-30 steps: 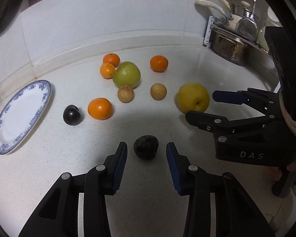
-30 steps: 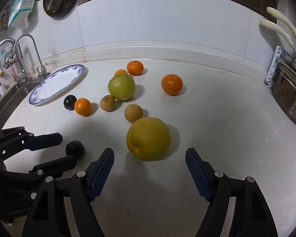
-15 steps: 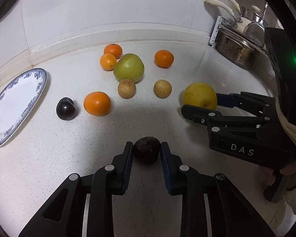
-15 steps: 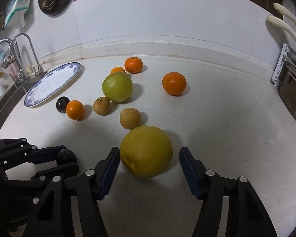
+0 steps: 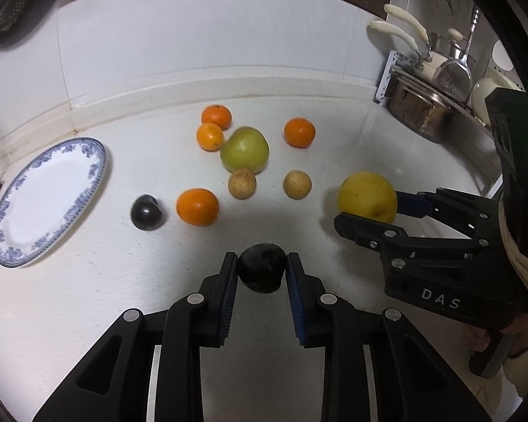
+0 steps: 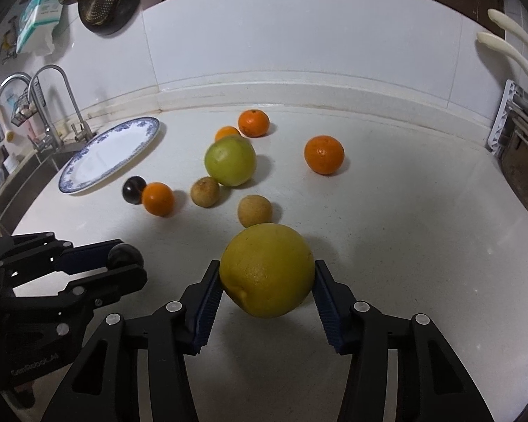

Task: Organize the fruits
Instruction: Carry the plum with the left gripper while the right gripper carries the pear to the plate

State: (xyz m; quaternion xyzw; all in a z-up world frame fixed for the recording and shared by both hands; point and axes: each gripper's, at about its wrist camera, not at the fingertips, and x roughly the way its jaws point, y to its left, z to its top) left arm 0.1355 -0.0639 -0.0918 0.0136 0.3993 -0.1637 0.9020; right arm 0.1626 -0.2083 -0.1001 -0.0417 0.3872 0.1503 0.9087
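**Currently: both claws clamped on fruit, remainder loose on the surface**

My left claw (image 5: 262, 274) is pinching a dark plum (image 5: 262, 272) between its blue pads, one pad on each flank. The plum is nearly round; its slightly longer axis runs across the claw, pad to pad. Whether it rests on the white surface (image 5: 105, 281) or sits just above it, I cannot tell.

My right claw (image 6: 267, 283) is pinching the large yellow citrus (image 6: 267, 270), pads pressed against its left and right sides. A small nub on the fruit points down and toward me in the right wrist view; the body is close to spherical, marginally wider than tall.

Loose fruit beyond both claws: a green pomelo-like fruit (image 5: 244, 149) with two small tan fruits (image 5: 242, 183) (image 5: 297, 184) just in front of it, the left one touching or nearly touching it. Two oranges (image 5: 216, 116) (image 5: 210, 136) sit touching each other behind its left side; a third orange (image 5: 299, 132) stands apart to the right. A fourth orange (image 5: 197, 206) lies beside a second dark plum (image 5: 145, 211).

A blue-rimmed plate (image 5: 49, 200) lies at the left, near the sink edge, with no fruit on it.
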